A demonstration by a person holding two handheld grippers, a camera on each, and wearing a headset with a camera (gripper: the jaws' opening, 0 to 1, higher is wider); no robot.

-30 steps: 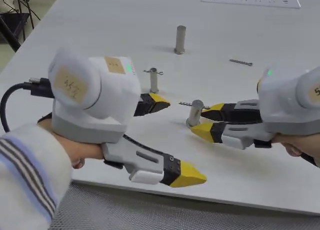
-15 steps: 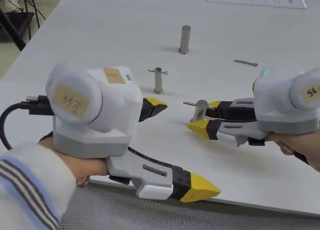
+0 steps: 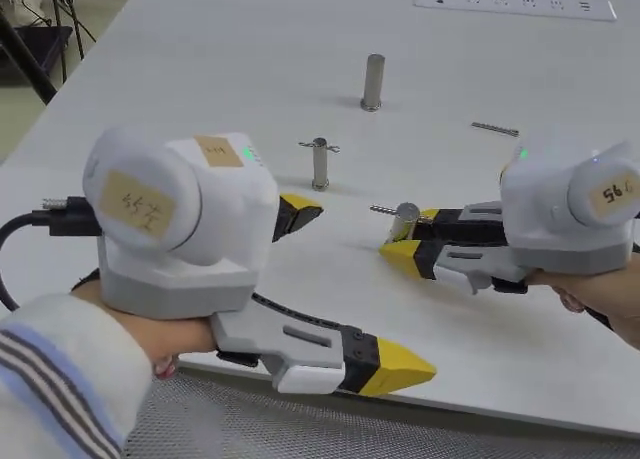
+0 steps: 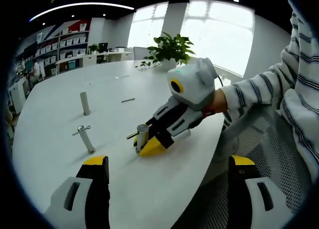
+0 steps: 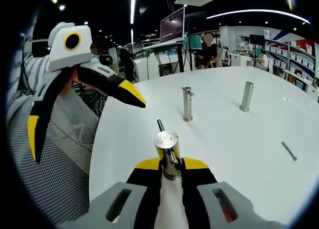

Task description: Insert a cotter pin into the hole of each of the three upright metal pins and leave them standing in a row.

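Note:
My right gripper (image 3: 405,235) is shut on the nearest metal pin (image 3: 405,217), which has a cotter pin (image 3: 383,209) sticking out of its top toward the left. In the right gripper view that pin (image 5: 168,148) stands upright between the yellow jaws of my right gripper (image 5: 169,164). My left gripper (image 3: 355,284) hovers wide open over the near table edge, holding nothing. The middle pin (image 3: 320,164) stands upright with a cotter pin through it. Bare, the far pin (image 3: 373,81) stands upright. The left gripper view shows the right gripper (image 4: 147,141) on the held pin (image 4: 142,135).
A loose cotter pin (image 3: 495,129) lies on the white table (image 3: 200,69) to the right of the far pin. A white power strip (image 3: 515,1) lies at the far edge. The table's near edge (image 3: 480,404) runs below both grippers, over a mesh surface.
The head view has shifted a little. My right gripper keeps its hold on the nearest pin in much the same spot. My left gripper stays open and has barely drifted.

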